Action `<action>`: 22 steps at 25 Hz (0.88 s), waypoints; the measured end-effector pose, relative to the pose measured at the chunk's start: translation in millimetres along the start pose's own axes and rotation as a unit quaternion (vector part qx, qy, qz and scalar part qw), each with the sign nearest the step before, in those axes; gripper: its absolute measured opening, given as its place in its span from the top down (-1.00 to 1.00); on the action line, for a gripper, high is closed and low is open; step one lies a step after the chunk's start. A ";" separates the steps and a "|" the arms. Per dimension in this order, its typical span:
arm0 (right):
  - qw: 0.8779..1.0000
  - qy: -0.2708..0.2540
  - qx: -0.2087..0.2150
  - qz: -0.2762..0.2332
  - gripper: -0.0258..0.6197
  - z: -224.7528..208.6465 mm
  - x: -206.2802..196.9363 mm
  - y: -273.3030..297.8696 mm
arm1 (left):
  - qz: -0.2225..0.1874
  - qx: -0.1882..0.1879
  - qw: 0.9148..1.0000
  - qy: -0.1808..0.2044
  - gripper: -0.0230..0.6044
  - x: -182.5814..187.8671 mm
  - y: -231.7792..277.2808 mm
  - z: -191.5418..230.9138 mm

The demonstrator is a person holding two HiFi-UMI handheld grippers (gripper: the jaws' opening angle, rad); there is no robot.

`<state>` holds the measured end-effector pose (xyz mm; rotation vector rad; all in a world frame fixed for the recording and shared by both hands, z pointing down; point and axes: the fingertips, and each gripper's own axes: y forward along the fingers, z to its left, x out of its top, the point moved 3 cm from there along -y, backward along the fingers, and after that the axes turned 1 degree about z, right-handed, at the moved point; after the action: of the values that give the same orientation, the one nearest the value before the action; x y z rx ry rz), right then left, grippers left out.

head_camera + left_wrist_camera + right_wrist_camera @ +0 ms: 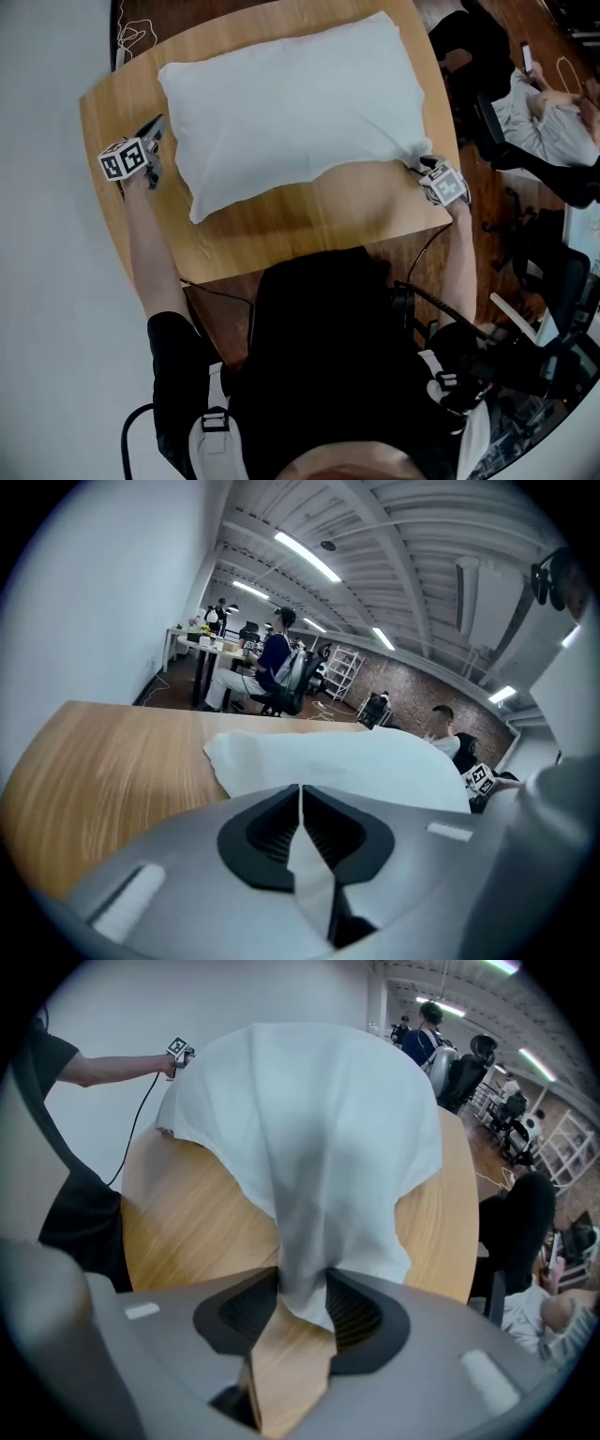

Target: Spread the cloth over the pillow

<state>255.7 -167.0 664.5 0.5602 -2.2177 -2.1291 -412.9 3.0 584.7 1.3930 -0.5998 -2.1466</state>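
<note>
A white cloth (291, 103) lies puffed up over most of the round wooden table (309, 220); the pillow under it does not show. My right gripper (417, 167) is at the cloth's near right corner, shut on a bunched fold of it (302, 1302), and the cloth (309, 1129) rises tent-like from the pads. My left gripper (153, 129) sits on the table just left of the cloth's left edge, apart from it. In the left gripper view its jaws (300, 799) meet with nothing between them, and the cloth (356, 761) lies beyond.
A white cable (136, 37) lies at the table's far left corner beside the wall. A black chair (469, 47) and a seated person (553, 112) are to the right of the table. More people sit at desks (272, 667) farther back.
</note>
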 end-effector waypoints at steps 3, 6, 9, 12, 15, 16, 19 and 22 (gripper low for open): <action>1.000 0.002 0.007 0.004 0.41 2.7 -1.1 0.9 | -0.026 -0.034 0.999 -0.026 0.29 10.4 12.6 3.7; 1.000 -0.008 0.006 0.012 0.41 4.0 -0.8 0.9 | -0.022 -0.025 0.999 -0.042 0.08 18.8 31.6 14.5; 1.000 -0.018 0.004 0.019 0.41 6.8 0.7 3.4 | -0.010 0.002 0.998 -0.056 0.92 17.8 44.5 26.0; 1.000 -0.020 0.003 0.021 0.41 7.6 0.2 2.4 | -0.046 0.020 0.998 -0.037 0.92 36.4 38.9 30.9; 1.000 -0.019 0.001 0.020 0.41 7.0 -1.5 2.3 | -0.091 0.070 0.993 -0.024 0.92 61.8 24.0 48.2; 1.000 -0.017 0.003 0.019 0.41 7.9 -2.3 2.9 | -0.096 0.066 0.993 -0.024 0.92 65.9 22.1 47.2; 1.000 -0.010 0.003 0.013 0.41 9.4 -5.3 3.5 | -0.037 -0.036 0.999 -0.005 0.78 34.1 29.3 6.5; 1.000 -0.004 -0.002 0.003 0.41 9.1 -2.4 5.2 | 0.063 0.031 0.997 0.005 0.49 -26.7 33.0 15.0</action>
<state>254.3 -157.5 669.5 0.5458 -2.2153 -2.1357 -411.8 -4.4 629.1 1.3589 -0.7377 -2.0366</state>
